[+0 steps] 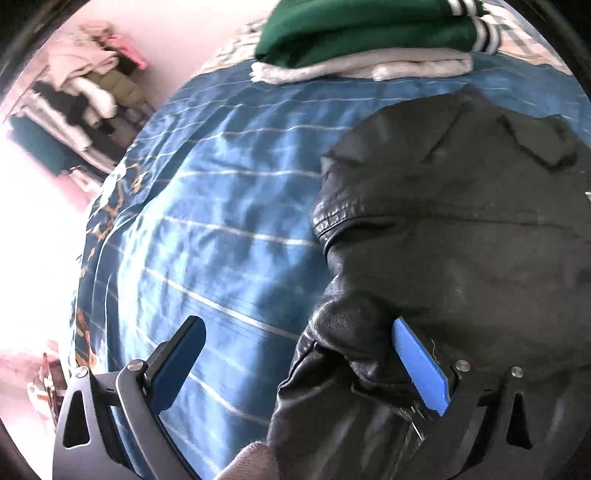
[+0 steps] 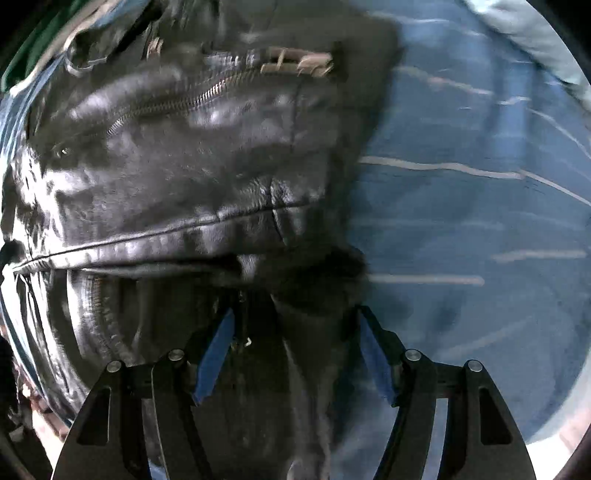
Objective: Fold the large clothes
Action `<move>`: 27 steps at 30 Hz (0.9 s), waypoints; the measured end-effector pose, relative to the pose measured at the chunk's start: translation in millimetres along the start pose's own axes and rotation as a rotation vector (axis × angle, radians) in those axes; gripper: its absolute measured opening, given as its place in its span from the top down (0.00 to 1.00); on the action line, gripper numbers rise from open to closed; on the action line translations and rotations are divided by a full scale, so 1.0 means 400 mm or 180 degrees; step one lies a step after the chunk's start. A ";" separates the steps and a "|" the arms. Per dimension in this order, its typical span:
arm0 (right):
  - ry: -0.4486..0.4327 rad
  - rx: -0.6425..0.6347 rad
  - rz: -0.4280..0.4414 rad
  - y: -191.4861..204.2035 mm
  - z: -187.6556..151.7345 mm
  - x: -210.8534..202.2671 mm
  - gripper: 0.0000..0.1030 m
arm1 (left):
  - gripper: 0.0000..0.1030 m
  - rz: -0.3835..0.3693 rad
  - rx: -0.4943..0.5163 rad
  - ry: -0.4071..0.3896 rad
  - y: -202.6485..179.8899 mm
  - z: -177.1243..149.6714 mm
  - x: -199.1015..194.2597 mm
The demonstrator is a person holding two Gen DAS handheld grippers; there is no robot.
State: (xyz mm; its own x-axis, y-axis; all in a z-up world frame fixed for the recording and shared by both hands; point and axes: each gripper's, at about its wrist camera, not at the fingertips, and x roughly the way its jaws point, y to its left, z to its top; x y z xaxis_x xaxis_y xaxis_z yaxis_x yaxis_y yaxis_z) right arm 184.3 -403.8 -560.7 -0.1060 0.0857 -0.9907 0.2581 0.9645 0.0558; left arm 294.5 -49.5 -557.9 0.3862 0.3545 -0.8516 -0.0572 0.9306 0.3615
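- Bedroom; work surface is a bed under a blue bedspread [image 1: 229, 206] with thin pale stripes, satin-like sheen, soft rumples. All places below given relative to the black leather jacket [image 1: 461, 206].
- Beyond the jacket's far edge: a folded stack, green garment [image 1: 362, 33] with white-striped ribbing on top of a whitish one [image 1: 369, 68]. Off the jacket's left, past the bed edge, a blurred heap of clothes [image 1: 85, 92] by a pink wall.
- Jacket lies spread on the bedspread, long axis running away from the left wrist camera toward the stack; collar flap at its far end.
- Left gripper [image 1: 299, 350]: jaws wide, released. One blue pad [image 1: 419, 363] rests against the jacket's near sleeve, the other finger hangs over bare bedspread. Nothing pinched.
- Right gripper [image 2: 295, 354]: points down at the jacket's near right edge, jaws parted, dark leather or lining between the pads [image 2: 216, 354] but not pressed. Blurred, so contact unclear.
- Key relation: jacket edge sits between both sets of jaws; right looks the better centred on it.
- Material: thick grained leather, stiff creases, piped seams, metal zipper [image 2: 166, 107]. Likely heavy, springy, slippery on satin.
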 end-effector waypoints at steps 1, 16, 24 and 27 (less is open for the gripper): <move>-0.0067 0.0093 -0.0032 -0.027 -0.003 -0.006 0.59 | 0.00 0.0051 -0.0009 0.0004 -0.001 -0.003 0.008; 0.0030 0.0153 0.0578 -0.280 0.002 -0.088 0.26 | 0.00 0.0994 -0.0268 0.0195 -0.087 -0.055 -0.195; -0.0062 -0.0002 -0.0057 -0.506 -0.159 -0.150 0.24 | 0.00 0.1285 0.0382 0.0540 -0.420 -0.308 -0.429; 0.0011 0.0157 -0.0160 -0.616 -0.199 -0.153 0.24 | 0.00 0.1212 0.0452 0.0632 -0.531 -0.379 -0.501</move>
State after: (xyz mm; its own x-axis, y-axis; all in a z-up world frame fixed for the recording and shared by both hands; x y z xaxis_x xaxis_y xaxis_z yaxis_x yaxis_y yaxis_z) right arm 50.6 -626.8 -504.1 -0.1233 0.0383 -0.9916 0.2993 0.9542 -0.0004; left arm 89.8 -304.5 -521.7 0.1770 0.6927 -0.6991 -0.0288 0.7137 0.6998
